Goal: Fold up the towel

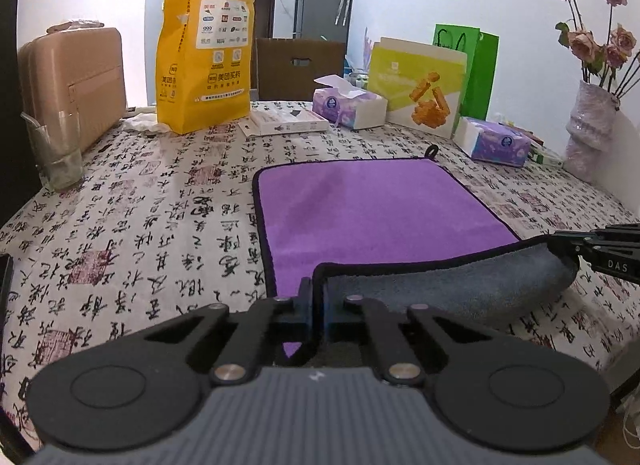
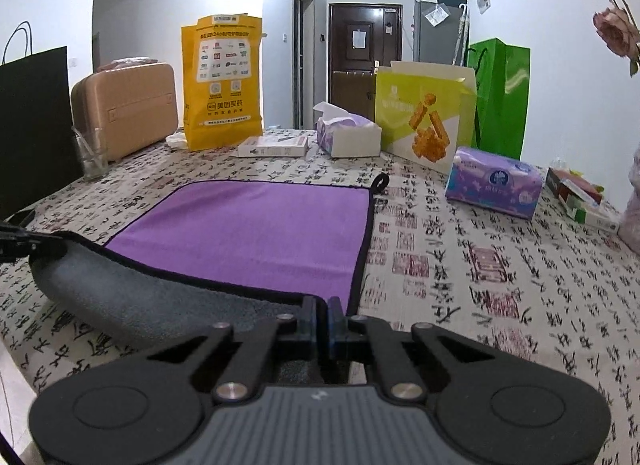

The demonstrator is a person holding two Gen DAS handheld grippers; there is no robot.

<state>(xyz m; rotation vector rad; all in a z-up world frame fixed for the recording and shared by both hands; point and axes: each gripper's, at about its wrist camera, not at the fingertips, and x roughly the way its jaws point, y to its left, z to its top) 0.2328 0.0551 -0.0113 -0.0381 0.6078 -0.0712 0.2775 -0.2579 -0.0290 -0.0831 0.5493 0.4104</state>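
A purple towel point(image 1: 360, 205) with a dark hem and a grey underside lies on the patterned tablecloth; it also shows in the right wrist view point(image 2: 248, 233). My left gripper point(image 1: 318, 297) is shut on the towel's near left corner. My right gripper point(image 2: 322, 317) is shut on the near right corner; it also shows at the right edge of the left wrist view point(image 1: 576, 249). The near edge is lifted off the table and curls forward, grey side point(image 1: 440, 293) showing. The left gripper shows at the left edge of the right wrist view point(image 2: 24, 243).
Along the table's back stand a yellow bag point(image 1: 208, 53), a tan suitcase point(image 1: 76, 85), a glass point(image 1: 56, 149), tissue boxes point(image 1: 348, 103) point(image 2: 494, 183), a flat white box point(image 1: 284, 123), a yellow-green box point(image 1: 416, 85), a green bag point(image 1: 476, 69) and a flower vase point(image 1: 592, 133).
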